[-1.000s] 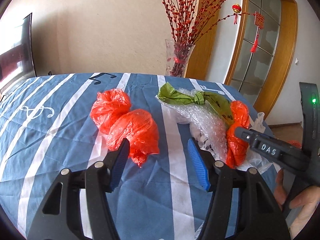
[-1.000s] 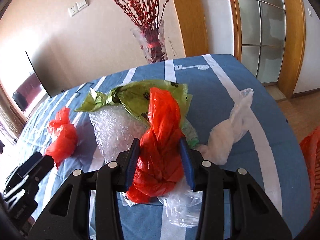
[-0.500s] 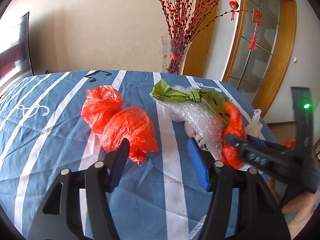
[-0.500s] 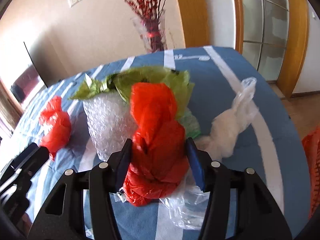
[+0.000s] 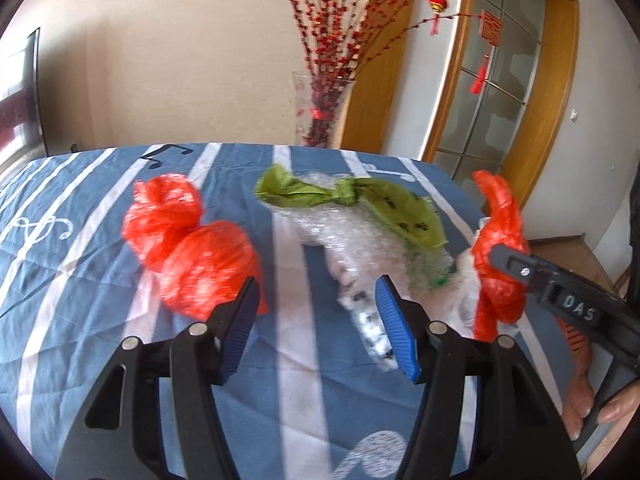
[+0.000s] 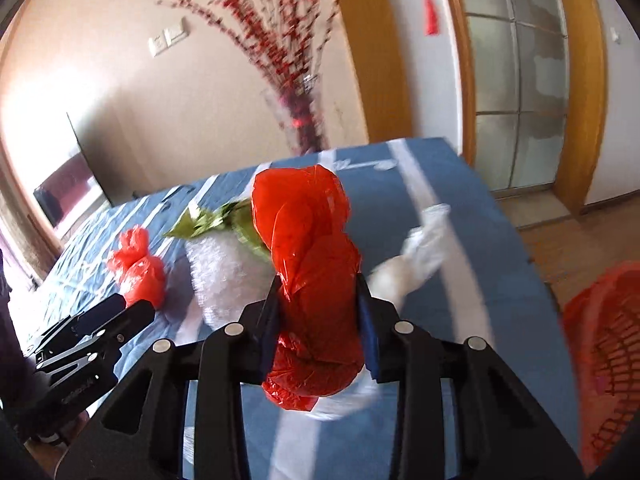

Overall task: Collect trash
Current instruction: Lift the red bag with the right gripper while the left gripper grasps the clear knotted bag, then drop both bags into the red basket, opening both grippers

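glossy crinkled red plastic bag; clear bubble wrap; matt striped cloth tablecloth; varnished wood door frame.

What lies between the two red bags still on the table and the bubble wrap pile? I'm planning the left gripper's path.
Only bare striped tablecloth separates the red bags from the bubble wrap, clearest in the left wrist view.

Readable text: "DAS" in pale raised letters on the black body of the right gripper, seen from the left wrist camera. The left gripper has small print along its black side in the right wrist view, too blurred to read. The red hanging ornament carries a character, unreadable.
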`<state>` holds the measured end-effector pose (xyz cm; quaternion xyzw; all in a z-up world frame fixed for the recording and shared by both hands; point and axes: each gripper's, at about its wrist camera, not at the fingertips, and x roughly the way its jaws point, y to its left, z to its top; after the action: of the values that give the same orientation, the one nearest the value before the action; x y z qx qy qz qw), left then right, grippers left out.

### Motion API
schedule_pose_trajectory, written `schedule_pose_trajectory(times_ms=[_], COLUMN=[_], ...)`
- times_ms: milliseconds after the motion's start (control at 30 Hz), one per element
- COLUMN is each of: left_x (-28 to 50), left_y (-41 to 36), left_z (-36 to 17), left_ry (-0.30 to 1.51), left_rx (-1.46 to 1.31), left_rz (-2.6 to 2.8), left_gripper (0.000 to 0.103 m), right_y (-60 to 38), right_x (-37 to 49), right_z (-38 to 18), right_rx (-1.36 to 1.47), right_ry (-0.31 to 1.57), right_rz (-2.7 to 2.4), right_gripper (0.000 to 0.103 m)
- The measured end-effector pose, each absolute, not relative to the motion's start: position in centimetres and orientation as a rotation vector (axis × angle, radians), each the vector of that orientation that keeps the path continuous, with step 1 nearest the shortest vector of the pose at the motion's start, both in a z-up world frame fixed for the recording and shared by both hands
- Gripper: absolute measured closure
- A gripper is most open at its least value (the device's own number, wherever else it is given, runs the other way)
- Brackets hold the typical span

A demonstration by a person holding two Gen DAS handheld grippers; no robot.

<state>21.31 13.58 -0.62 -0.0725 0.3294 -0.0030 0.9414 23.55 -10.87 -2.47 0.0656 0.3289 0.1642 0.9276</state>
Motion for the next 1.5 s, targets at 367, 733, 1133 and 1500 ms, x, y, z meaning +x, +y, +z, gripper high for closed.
schedule_pose_trajectory(times_ms=[367, 733, 1133, 1500], left_x=[24.0, 27.1, 28.1, 25.4], left_y=[6.3, -1.5, -2.4, -3.7], left_z=[-1.1, -4.2, -6.4, -2.4], left_ry=[0.709, 0.809, 0.902, 0.804], left_rx=[-0.101, 0.033, 0.016, -0.02], left_rz=[-0.15, -0.22, -0.232, -0.322], left_gripper=[0.043, 0.049, 0.099, 0.1], right_y=[-17.4, -22.4, -24.0, -26.3], right_x=[21.9, 21.0, 19.9, 17.6], right_z=[-2.2, -3.5, -3.5, -1.7], right_rx=[0.148, 0.189, 0.202, 0.213], right_ry=[0.62, 0.649, 0.647, 0.593], right_rz=[0.18, 0.083, 0.072, 0.038], right_gripper=[0.068, 0.068, 0.068, 0.068])
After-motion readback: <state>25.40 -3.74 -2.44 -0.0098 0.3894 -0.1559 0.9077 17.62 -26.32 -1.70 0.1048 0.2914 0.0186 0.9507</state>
